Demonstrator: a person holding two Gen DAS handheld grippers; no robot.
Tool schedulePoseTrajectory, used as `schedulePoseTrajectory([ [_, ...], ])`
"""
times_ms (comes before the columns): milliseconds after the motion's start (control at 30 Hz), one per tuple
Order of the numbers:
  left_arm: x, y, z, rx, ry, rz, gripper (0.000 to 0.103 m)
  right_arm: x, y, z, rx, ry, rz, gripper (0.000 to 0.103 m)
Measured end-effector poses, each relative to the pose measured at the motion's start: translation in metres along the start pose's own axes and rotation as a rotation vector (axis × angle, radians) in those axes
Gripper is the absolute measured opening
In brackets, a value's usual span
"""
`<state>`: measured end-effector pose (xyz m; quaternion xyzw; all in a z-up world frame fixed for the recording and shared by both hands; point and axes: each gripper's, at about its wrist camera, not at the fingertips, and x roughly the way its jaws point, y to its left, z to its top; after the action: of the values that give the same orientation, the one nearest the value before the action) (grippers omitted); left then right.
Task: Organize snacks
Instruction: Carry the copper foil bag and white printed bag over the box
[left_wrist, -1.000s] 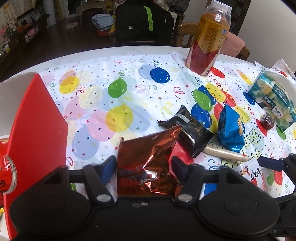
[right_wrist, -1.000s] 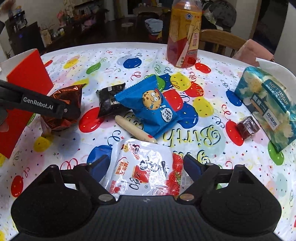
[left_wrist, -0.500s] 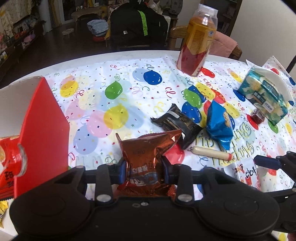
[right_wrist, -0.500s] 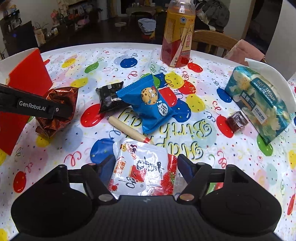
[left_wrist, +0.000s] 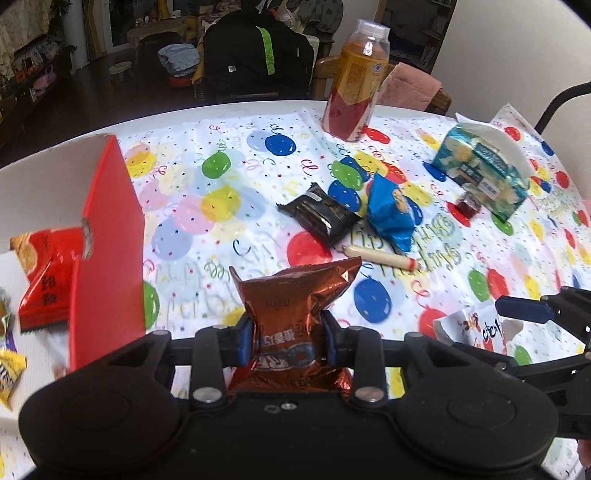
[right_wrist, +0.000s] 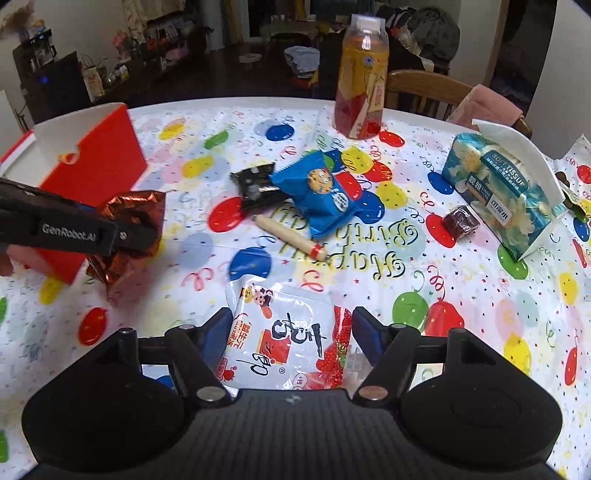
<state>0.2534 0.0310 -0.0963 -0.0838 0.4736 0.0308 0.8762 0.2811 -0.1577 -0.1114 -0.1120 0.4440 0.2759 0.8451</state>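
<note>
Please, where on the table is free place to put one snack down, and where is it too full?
Free: the cloth between the red box and the black packet, up to the bottle; also the near-right cloth below the tissue pack. Crowded: the middle, where black packet, blue cookie bag and sausage stick lie close together.

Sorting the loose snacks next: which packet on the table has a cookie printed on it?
The blue packet, lying between the black packet and the tissue pack; no other wrapper there is blue.
</note>
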Motion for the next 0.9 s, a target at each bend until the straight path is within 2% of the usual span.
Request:
schedulePoseTrajectory([
  [467,-0.076,0.019,-0.019,-0.003,-0.05,-0.054,0.033,-0.068,0.045,0.012,-0.04,-0.068,0.063,0.07],
  [900,-0.135,0.076,-0.026,-0.032,-0.119,0.0,0.033,-0.098,0.116,0.047,-0.096,-0.135,0.164,0.07],
])
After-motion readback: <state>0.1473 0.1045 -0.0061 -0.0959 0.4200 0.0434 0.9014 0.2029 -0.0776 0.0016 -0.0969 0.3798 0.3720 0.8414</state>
